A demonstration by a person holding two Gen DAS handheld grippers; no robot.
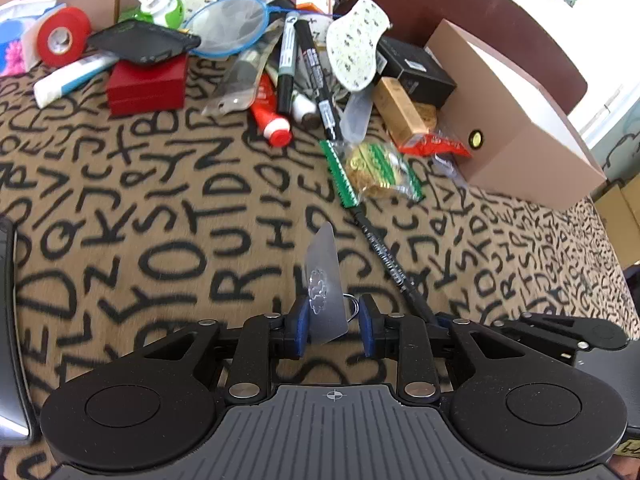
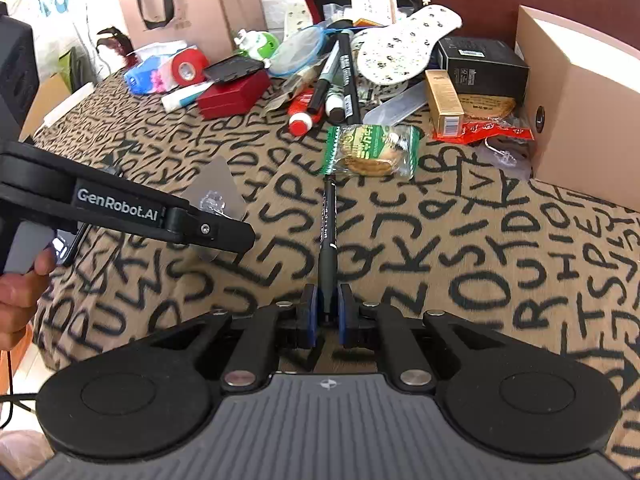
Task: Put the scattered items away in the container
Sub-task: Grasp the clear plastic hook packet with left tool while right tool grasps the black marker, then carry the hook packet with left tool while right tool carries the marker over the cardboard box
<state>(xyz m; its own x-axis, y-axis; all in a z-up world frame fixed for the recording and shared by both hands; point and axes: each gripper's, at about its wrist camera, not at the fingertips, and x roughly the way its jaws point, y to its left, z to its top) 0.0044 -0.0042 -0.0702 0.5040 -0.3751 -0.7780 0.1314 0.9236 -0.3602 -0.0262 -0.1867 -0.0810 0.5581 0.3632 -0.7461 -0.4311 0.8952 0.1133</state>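
While you look through the left wrist view, your left gripper (image 1: 334,330) has its jaws partly closed on a clear hook card (image 1: 325,292) above the lettered tabletop (image 1: 160,208). Through the right wrist view, your right gripper (image 2: 327,316) pinches a black pen (image 2: 328,240), pointing at the cookie pack (image 2: 370,150) beside the tan box (image 2: 580,120).
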